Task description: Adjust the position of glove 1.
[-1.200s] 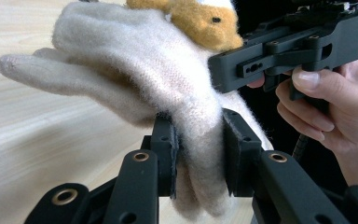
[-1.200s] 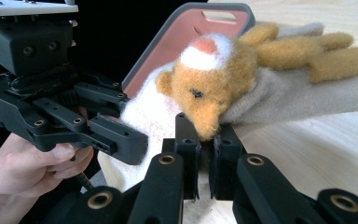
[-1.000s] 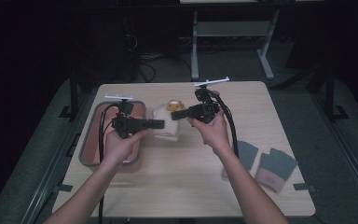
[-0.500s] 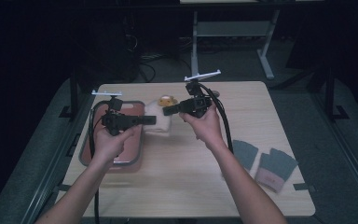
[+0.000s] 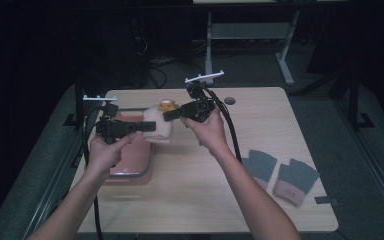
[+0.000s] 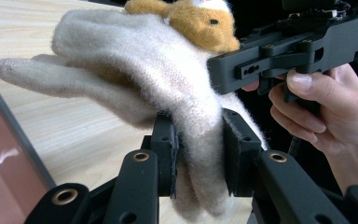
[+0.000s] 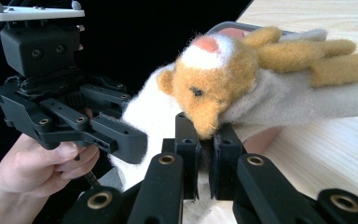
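**A:** What am I holding here?

**B:** A cream woolly glove point(image 5: 159, 126) with a small tan toy animal's head on it. It's off the surface, slung between the two tools, above the near edge of the pink tray point(image 5: 132, 161).

**A:** Both gripping?

**B:** Yes. My left hand-held gripper point(image 6: 198, 156) is clamped across the cuff end; the knit bulges out around the pads. My right hand-held gripper point(image 7: 204, 149) is pinched shut on the glove just under the animal's chin.

**A:** How will it handle?

**B:** I'd judge it light and completely limp. The glove's fingers droop on their own, so it'll sag wherever it isn't supported. It's fuzzy, so not slippery, and nothing is fragile. A thick fold of knit is the place to take it. A single layer might pull through.

**A:** And around it?

**B:** A pale wood surface point(image 5: 190, 200), with a pair of grey mitts point(image 5: 280, 173) lying well apart at my right. The room beyond is dark, with table legs and cables on the floor.
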{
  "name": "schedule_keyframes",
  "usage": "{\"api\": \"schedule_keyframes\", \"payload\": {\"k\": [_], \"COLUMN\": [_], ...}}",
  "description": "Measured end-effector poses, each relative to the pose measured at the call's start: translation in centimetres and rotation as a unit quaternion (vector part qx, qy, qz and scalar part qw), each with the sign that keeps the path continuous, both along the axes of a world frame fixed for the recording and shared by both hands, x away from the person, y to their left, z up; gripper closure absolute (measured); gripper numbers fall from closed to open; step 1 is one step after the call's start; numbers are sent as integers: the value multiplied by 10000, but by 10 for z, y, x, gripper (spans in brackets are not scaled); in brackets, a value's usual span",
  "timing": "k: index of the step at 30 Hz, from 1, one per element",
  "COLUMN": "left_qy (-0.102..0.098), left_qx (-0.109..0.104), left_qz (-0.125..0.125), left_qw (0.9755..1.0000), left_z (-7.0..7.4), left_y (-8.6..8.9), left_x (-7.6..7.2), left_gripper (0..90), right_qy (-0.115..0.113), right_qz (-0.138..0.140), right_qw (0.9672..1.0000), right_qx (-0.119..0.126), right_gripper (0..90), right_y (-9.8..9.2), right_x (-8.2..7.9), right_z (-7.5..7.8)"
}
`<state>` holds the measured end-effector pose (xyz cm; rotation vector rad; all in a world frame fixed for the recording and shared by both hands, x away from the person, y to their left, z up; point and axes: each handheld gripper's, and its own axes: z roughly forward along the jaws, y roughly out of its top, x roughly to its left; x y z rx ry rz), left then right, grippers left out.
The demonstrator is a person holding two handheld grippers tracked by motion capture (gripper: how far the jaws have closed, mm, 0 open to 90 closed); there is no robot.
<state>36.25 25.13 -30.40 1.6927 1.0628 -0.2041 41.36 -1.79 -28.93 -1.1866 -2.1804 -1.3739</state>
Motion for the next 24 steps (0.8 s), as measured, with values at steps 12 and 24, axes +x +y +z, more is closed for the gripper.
{"api": "schedule_keyframes", "payload": {"k": [12, 24], "left_qy": [-3, -25], "left_qx": [4, 32], "left_qz": [121, 242], "left_qw": [9999, 9997], "left_z": [4, 8], "left_y": [19, 40], "left_x": [-1, -3], "left_gripper": [693, 694], "right_qy": [10, 19], "right_qz": [134, 246], "right_qw": [9999, 9996], "right_qx": [9, 117], "right_gripper": [842, 842], "right_y": [21, 42], "right_x": [6, 10], "right_z": [3, 4]}}
